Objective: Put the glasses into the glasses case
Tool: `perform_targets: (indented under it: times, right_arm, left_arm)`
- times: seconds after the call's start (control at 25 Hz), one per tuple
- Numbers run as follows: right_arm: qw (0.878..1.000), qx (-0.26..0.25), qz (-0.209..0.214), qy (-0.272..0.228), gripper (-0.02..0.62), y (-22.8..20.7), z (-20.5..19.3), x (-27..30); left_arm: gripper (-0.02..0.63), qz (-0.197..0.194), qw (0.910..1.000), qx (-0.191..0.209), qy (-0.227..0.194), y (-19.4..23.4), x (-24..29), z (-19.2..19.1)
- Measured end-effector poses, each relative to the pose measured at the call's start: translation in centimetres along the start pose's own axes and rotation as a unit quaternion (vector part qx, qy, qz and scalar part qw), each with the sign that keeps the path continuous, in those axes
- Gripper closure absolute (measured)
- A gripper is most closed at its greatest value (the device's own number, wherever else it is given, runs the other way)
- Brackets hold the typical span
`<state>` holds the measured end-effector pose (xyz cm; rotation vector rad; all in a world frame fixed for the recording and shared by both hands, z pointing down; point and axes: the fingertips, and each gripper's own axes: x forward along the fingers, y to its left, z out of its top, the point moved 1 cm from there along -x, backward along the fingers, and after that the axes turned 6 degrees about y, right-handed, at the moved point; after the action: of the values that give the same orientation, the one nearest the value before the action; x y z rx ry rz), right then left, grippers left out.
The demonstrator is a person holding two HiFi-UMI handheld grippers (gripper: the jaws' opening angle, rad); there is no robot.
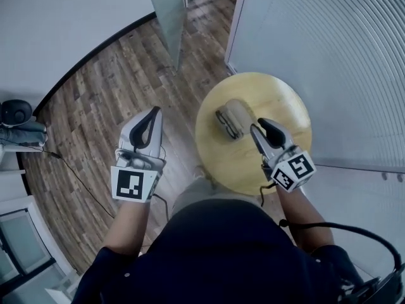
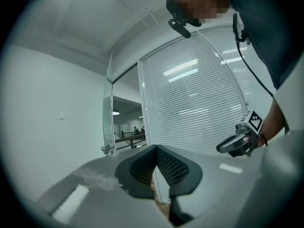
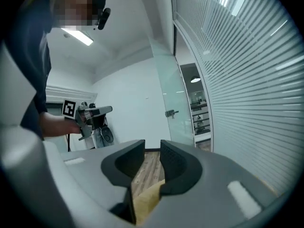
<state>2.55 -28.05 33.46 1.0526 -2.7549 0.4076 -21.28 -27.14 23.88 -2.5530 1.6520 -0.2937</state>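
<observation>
Jaws closed on the left gripper (image 1: pixel 154 111), slightly parted on the right gripper (image 1: pixel 258 125), beside what seems the glasses case (image 1: pixel 231 119).

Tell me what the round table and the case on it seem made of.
Round table: likely light wood, smooth and matte, going by its pale yellow tone. Case: tan with a dull surface, perhaps leather or fabric; too small to tell.
</observation>
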Motion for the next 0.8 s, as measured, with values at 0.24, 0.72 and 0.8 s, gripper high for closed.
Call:
perform_targets:
  times: [0.24, 0.72, 0.8]
  right_arm:
    - [0.999, 0.002, -0.029, -0.037, 0.486, -1.4, 1.9, -4.0]
    - [0.998, -0.021, -0.038, -0.047, 0.586, -2.0, 3.9, -7.1]
    - [0.998, -0.024, -0.038, -0.046, 0.586, -2.2, 3.8, -7.0]
  left_arm:
    - [0.606, -0.001, 0.9999, 0.007, -0.013, -2.1, -1.5, 1.9]
    - [0.604, 0.033, 0.9987, 0.01, -0.038, -1.9, -3.0, 4.7]
    - [0.604, 0.036, 0.9986, 0.01, -0.038, -1.8, -3.1, 4.5]
